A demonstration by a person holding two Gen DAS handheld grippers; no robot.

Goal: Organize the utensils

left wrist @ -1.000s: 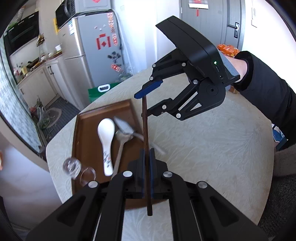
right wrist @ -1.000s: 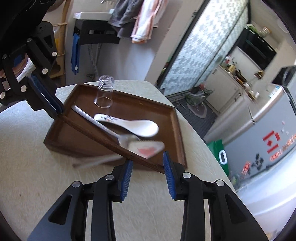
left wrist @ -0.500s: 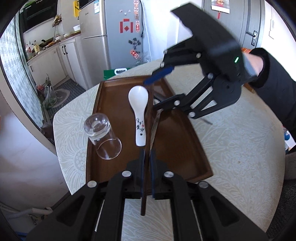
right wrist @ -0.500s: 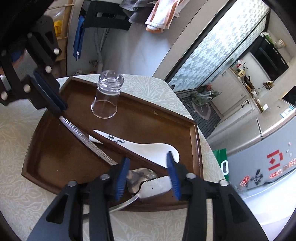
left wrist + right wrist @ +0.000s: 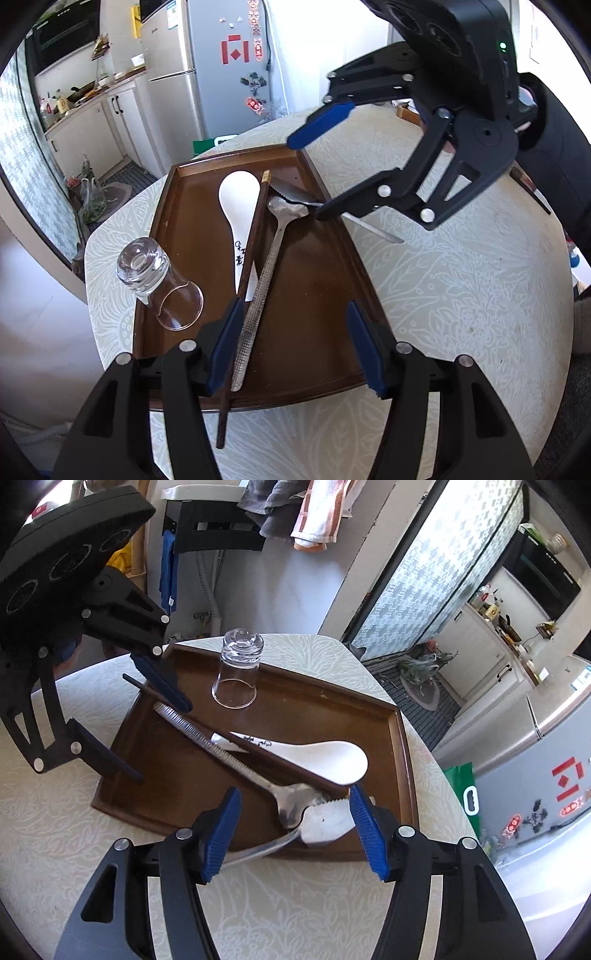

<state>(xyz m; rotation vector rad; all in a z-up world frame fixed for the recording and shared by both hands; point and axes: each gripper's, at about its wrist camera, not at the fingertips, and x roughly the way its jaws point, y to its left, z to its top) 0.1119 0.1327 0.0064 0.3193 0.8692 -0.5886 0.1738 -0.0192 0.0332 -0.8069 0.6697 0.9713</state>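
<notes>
Left gripper (image 5: 295, 343) hangs low over the near end of the wooden tray (image 5: 325, 295) with its jaws spread wide and nothing between them; the dark chopstick (image 5: 251, 236) lies lengthwise in the tray beside the white ceramic spoon (image 5: 238, 206), its near end poking out over the tray's edge onto the table (image 5: 461, 295), just beside the left-hand blue pad (image 5: 225, 339); right gripper (image 5: 295, 830) is likewise parted and empty, poised at the far end above the butter knife (image 5: 325, 821), whose handle overhangs the rim while its blade rests against the bowl of the metal spoon (image 5: 236, 757); the step in hand looks like tidying the overhanging pieces, and I judge it best done by nudging the chopstick's free end forward with a pad rather than pinching it, keeping low and slow so that the slim stick does not roll over the ceramic spoon, and steering clear of the upturned glass (image 5: 159, 288) standing at the tray's corner, which would tip easily; the left wrist view alone shows how far the chopstick juts beyond the tray; the right wrist view alone shows the knife's serrated edge lapping the metal spoon and its handle curving out under the gripper.
</notes>
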